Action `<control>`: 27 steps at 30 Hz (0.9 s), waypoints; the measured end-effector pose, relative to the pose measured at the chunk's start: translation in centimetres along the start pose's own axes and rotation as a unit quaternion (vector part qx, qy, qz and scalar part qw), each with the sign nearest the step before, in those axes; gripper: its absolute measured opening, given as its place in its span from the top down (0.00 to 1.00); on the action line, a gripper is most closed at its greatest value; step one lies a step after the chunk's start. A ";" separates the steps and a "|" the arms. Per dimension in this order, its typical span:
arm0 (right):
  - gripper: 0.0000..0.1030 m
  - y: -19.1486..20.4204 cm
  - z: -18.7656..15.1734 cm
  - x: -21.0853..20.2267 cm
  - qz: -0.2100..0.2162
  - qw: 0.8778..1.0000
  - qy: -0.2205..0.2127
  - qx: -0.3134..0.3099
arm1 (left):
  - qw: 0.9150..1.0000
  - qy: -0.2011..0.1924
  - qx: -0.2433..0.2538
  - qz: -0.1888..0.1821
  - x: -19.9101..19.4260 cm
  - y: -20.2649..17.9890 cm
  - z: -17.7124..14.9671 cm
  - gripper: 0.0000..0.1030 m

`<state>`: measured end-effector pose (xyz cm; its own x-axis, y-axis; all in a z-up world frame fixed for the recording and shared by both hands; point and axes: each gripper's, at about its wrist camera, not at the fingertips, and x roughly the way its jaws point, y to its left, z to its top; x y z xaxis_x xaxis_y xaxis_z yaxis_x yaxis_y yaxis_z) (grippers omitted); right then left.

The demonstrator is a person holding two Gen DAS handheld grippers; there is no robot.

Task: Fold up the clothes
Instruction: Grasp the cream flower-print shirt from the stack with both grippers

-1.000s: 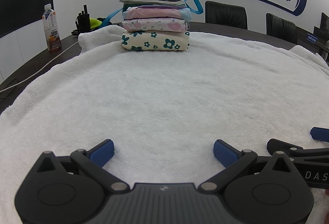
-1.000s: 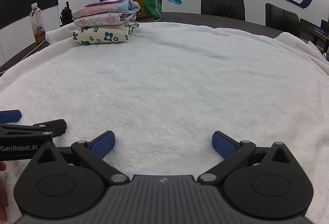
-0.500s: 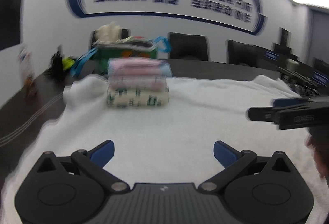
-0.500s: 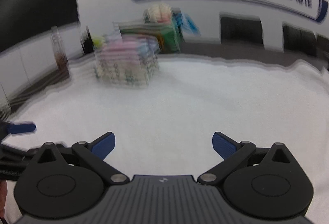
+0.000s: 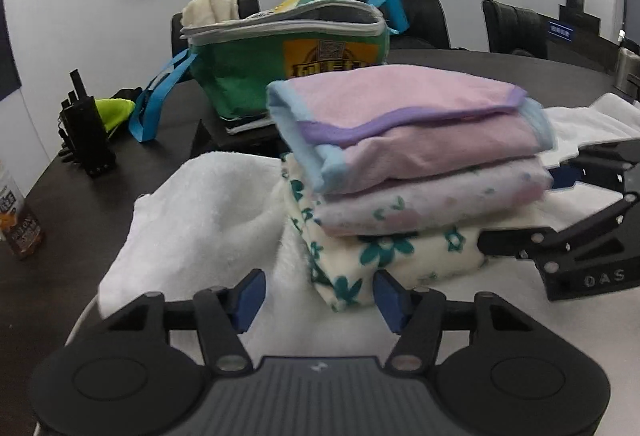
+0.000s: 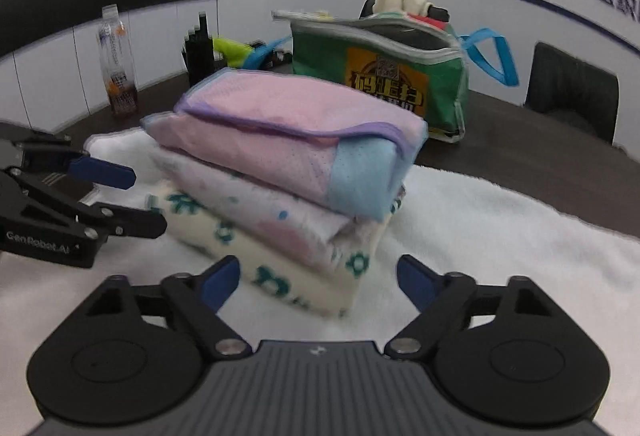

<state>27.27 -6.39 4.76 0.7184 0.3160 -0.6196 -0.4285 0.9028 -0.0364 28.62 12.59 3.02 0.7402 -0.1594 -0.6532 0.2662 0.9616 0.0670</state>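
now both tools (image 5: 318, 296) (image 6: 318, 278) closing, nothing clamped, flanking folded clothes stack (image 5: 408, 172)

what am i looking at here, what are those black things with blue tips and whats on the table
Those are handheld tongs, one in each of a person's hands, each with a camera looking forward along its two blue-tipped fingers. One picture is from the left tongs, the other from the right tongs; each also shows the other tongs from the side. Both sets of jaws are closing around the bottom corners of a stack of three folded garments, but the pads do not press on it yet. The stack sits on a white fluffy blanket over a dark table. Behind it are a green zip bag and a drink bottle.
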 end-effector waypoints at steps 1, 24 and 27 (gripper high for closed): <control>0.29 -0.3 0.1 0.8 0.006 1.000 0.008 0.006 | 1.000 -0.008 -0.002 -0.007 0.2 0.1 0.0 0.59; 0.90 -1.2 5.6 -40.5 0.208 0.928 -0.292 0.103 | 0.933 -0.305 -0.039 -0.189 -33.4 -10.7 6.4 0.99; 0.90 0.0 3.5 -44.9 0.225 0.923 -0.296 0.095 | 0.934 -0.298 -0.025 -0.195 -36.4 -12.8 3.6 0.98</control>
<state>-3.11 -19.56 35.30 0.6881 0.7256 0.0010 -0.6940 0.6577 0.2928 0.48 5.29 28.72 0.8094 -0.5813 -0.0835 0.5688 0.8114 -0.1342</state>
